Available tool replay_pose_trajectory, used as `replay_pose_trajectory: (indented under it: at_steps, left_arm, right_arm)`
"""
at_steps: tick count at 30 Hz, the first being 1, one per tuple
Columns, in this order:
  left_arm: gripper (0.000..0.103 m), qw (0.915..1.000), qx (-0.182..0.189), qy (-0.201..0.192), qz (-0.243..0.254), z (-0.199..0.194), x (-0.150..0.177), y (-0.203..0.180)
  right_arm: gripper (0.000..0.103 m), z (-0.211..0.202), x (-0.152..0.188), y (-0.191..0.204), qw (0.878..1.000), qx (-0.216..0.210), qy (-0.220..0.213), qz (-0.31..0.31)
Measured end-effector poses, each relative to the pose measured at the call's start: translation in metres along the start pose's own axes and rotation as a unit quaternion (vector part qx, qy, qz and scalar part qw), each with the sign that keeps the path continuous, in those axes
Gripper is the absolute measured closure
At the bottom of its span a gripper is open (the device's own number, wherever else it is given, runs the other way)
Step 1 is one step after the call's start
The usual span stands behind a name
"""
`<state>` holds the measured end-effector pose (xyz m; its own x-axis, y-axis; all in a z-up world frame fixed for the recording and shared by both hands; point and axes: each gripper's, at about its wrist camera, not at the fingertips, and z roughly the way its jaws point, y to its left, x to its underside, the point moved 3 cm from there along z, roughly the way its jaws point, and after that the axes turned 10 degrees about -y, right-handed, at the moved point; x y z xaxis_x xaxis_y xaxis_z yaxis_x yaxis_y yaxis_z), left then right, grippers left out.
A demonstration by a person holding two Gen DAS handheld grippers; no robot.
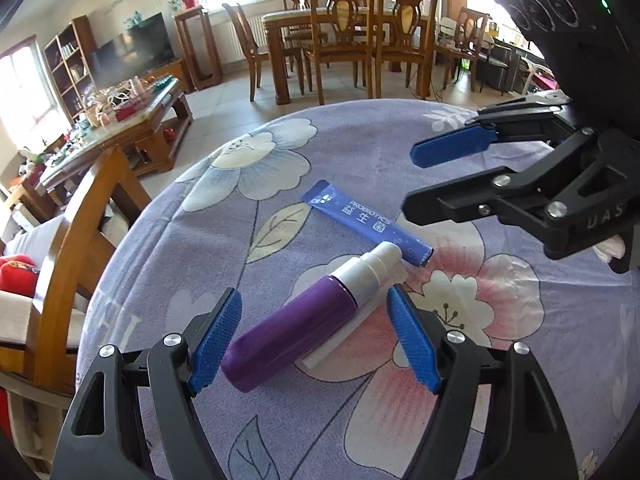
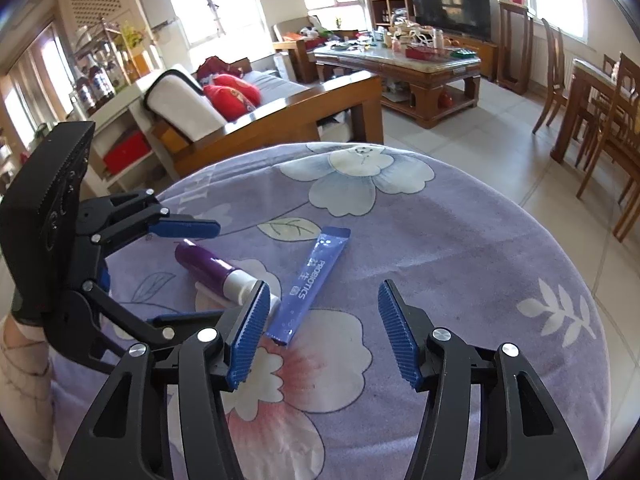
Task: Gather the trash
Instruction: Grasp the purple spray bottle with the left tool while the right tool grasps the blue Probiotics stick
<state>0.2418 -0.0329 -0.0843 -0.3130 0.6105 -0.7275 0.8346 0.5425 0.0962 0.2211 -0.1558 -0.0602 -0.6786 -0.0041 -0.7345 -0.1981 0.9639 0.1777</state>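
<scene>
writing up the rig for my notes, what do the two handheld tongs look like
Both match. The left tongs and right tongs have black plastic linkage arms with triangular cutouts and silver round pivot bolts. Each finger ends in a blue pad with a fine ribbed texture. The right unit carries a black housing with round camera lenses, a small green light and white lettering on its frame. No cables show.

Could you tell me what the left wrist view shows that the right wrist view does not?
Only the left wrist view shows the full dining table with its chairs. Only the right wrist view shows the sofa with red cushions. Both share the floral cloth, the purple spray bottle, the blue probiotics sachet and the television.
</scene>
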Motion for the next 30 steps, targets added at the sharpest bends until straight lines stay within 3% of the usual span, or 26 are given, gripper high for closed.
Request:
replay_pose_trajectory:
  at_steps: [3,5,9,14,21,25,30]
  left_arm:
    - [0.035,0.9999,0.004,-0.001,0.009,0.000,0.003,-0.006]
    - [0.045,0.9999,0.016,0.003,0.000,-0.001,0.003,-0.008]
    - [0.056,0.9993,0.026,-0.001,-0.026,-0.005,0.006,-0.010]
    - [0.072,0.9994,0.022,0.005,-0.028,-0.012,0.008,-0.015]
    - [0.074,0.9993,0.024,0.003,-0.030,-0.021,0.016,-0.021]
    - [0.074,0.9986,0.001,0.000,-0.053,-0.024,0.020,-0.016]
    - [0.074,0.9973,-0.014,-0.002,-0.072,-0.030,0.023,-0.012]
  right_arm:
    - [0.049,0.006,-0.001,0.002,1.000,0.000,0.004,-0.003]
    - [0.052,0.011,-0.003,0.003,1.000,-0.001,0.009,-0.006]
    - [0.052,0.020,-0.003,0.007,1.000,0.002,0.015,-0.011]
    - [0.062,0.029,-0.005,0.007,1.000,0.013,0.021,-0.013]
    - [0.069,0.040,-0.003,0.010,0.999,0.028,0.032,-0.024]
    - [0.086,0.043,0.001,0.021,0.996,0.051,0.032,-0.063]
    - [0.089,0.041,0.005,0.022,0.997,0.048,0.023,-0.063]
